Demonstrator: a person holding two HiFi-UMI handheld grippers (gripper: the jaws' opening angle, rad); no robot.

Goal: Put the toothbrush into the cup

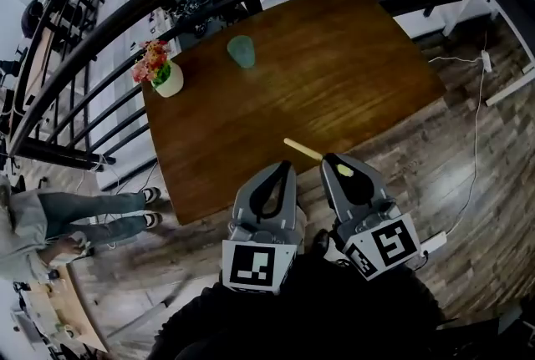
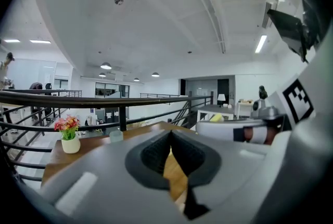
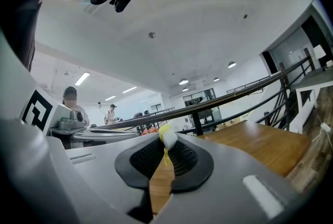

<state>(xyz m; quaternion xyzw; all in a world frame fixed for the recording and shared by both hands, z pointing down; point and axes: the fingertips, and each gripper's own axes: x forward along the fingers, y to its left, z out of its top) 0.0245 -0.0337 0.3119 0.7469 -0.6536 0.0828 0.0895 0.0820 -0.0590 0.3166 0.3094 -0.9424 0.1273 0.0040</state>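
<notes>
The yellow toothbrush [image 1: 302,149] is clamped in my right gripper [image 1: 333,161], which is shut on it. Its handle sticks out to the left over the table's near edge. Its bristle end [image 3: 167,136] pokes up above the jaws of the right gripper [image 3: 166,148]. The pale green cup [image 1: 242,52] stands upright at the far side of the brown table [image 1: 351,66], well beyond both grippers. My left gripper [image 1: 287,168] is beside the right one, shut with nothing in it. In the left gripper view the cup [image 2: 115,135] shows small, ahead and left of the left gripper [image 2: 170,137].
A white pot of pink flowers [image 1: 167,78] stands at the table's far left corner. A black railing [image 1: 125,12] runs behind the table. A person [image 1: 50,220] stands on the floor at the left. A white cable [image 1: 476,141] lies on the floor at the right.
</notes>
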